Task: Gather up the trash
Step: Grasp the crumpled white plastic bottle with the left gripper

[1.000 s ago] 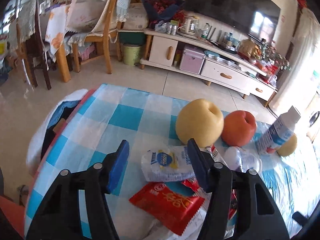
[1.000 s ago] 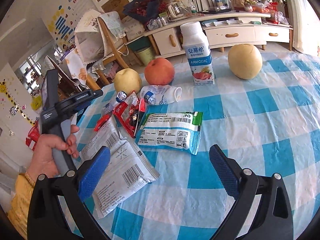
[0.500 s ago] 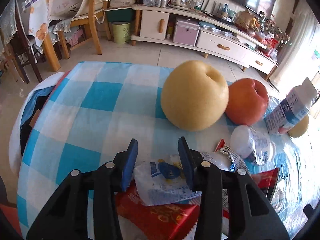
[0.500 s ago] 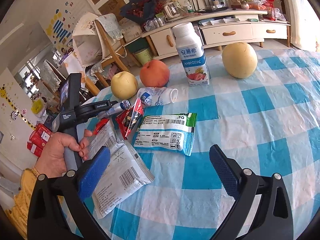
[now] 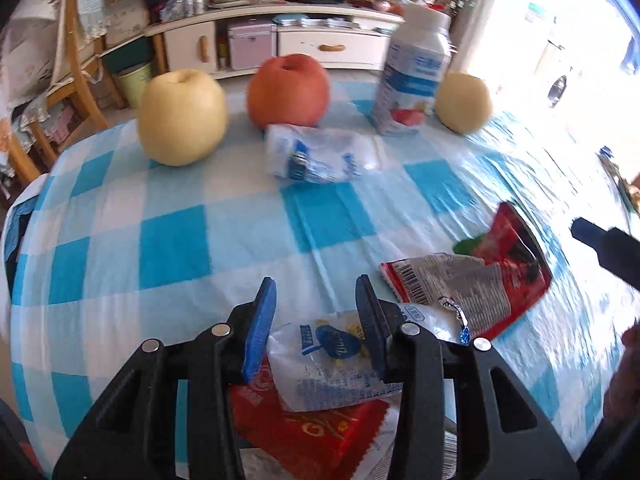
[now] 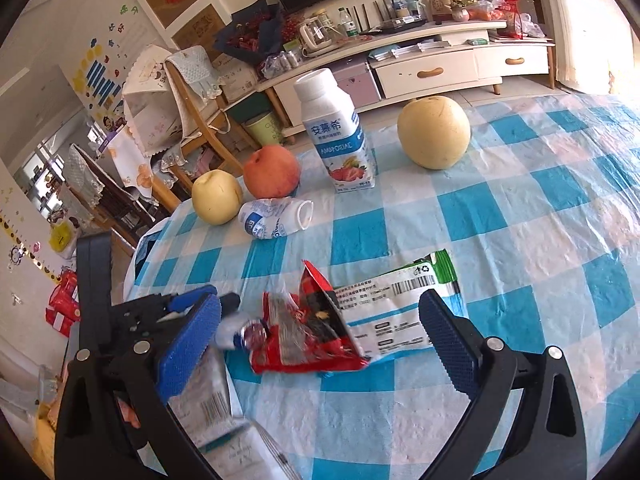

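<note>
My left gripper [image 5: 316,300] is shut on a clear plastic wrapper with a blue logo [image 5: 332,364], held over a red packet [image 5: 316,436] at the table's near edge. A crumpled red and silver wrapper [image 5: 464,284] lies to its right. My right gripper [image 6: 320,336] is open, its jaws on either side of that red wrapper [image 6: 308,336] and a white and green packet [image 6: 396,308]. A crushed white bottle [image 6: 276,220] lies on its side farther back. The left gripper shows at the left of the right wrist view [image 6: 188,304].
The round table has a blue and white checked cloth [image 6: 520,240]. Two yellow pears [image 6: 434,138] [image 6: 217,197], a red apple [image 6: 272,172] and an upright yogurt bottle [image 6: 336,136] stand at the back. More white packets [image 6: 216,404] lie at the near left edge.
My left gripper closed on the clear wrapper and pulled back toward the table's near edge with it. The right gripper moved forward over the red wrapper, still open.
</note>
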`<state>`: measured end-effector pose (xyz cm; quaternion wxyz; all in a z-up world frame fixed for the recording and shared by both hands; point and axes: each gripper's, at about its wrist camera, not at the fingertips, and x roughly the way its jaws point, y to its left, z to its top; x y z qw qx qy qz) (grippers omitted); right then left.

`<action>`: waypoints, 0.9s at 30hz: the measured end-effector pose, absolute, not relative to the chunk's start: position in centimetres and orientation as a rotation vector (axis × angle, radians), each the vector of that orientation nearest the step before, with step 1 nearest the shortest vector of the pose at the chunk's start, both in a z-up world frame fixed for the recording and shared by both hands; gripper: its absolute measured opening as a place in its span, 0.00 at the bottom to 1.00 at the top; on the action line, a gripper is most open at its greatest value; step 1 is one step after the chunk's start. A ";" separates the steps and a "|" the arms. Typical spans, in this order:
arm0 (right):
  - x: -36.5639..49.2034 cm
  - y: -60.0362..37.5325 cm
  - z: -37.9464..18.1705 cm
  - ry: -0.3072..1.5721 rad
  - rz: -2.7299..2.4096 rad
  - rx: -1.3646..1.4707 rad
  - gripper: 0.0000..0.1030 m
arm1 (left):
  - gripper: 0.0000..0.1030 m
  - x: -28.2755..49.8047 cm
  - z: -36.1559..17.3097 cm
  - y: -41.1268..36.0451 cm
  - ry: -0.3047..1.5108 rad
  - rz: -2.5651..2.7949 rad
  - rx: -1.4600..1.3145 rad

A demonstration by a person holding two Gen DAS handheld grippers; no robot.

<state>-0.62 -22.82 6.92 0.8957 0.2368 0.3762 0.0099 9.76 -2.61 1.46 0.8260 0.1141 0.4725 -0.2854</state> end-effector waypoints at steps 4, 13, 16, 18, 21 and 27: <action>-0.7 -23.7 6.7 0.786 -0.009 0.503 0.95 | 0.59 9.4 2.9 -4.1 0.951 -0.638 0.281; -0.5 -24.2 6.0 0.822 -0.031 0.505 0.95 | 0.87 16.1 3.8 -7.5 0.927 -0.489 0.259; -0.6 -24.2 6.1 0.816 -0.023 0.509 0.95 | 0.89 17.1 3.1 -9.2 0.915 -0.452 0.326; -0.7 -24.3 6.2 0.809 -0.019 0.510 0.95 | 0.90 17.8 2.8 -10.1 0.919 -0.430 0.353; -0.8 -24.5 6.3 0.802 -0.016 0.515 0.95 | 0.91 18.5 1.9 -10.8 0.927 -0.412 0.391; -0.7 -24.6 6.3 0.807 -0.010 0.520 0.95 | 0.92 18.4 1.6 -11.4 0.880 -0.390 0.470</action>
